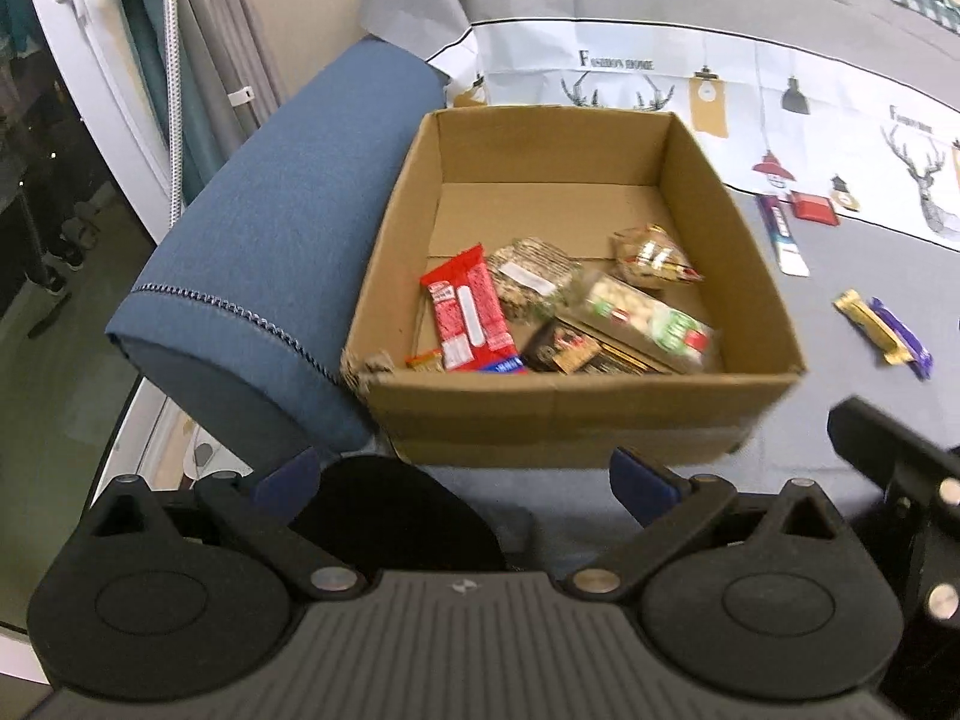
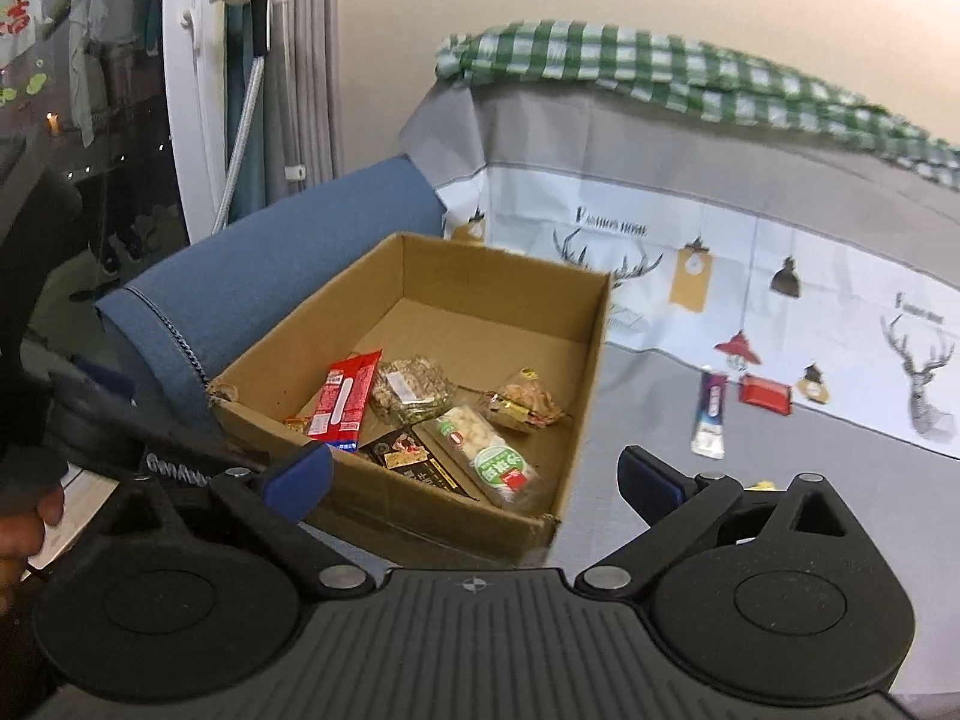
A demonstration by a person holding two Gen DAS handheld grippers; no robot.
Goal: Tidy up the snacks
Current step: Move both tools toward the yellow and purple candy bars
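Both sets of jaws stand wide apart with nothing between them: the left gripper [image 1: 465, 480] low in its frame just before the cardboard box [image 1: 576, 414], the right gripper [image 2: 477, 480] at the box's near corner. Several snacks already lie inside. Loose ones remain on the grey cover at the right of both frames: a purple-and-white stick [image 2: 710, 414], long axis running away from the camera, beside a red packet [image 2: 763, 394], and gold and purple bars [image 1: 882, 330]. These lie nearer the right gripper, I judge.

A grey sofa seat [image 1: 690, 420] carried it all: the cardboard box [image 1: 576, 414] sat against the blue armrest [image 1: 288, 228], a deer-print cloth [image 1: 750, 96] lay behind, and loose snack bars [image 1: 882, 330] and a red packet [image 1: 813, 207] rested right of the box.
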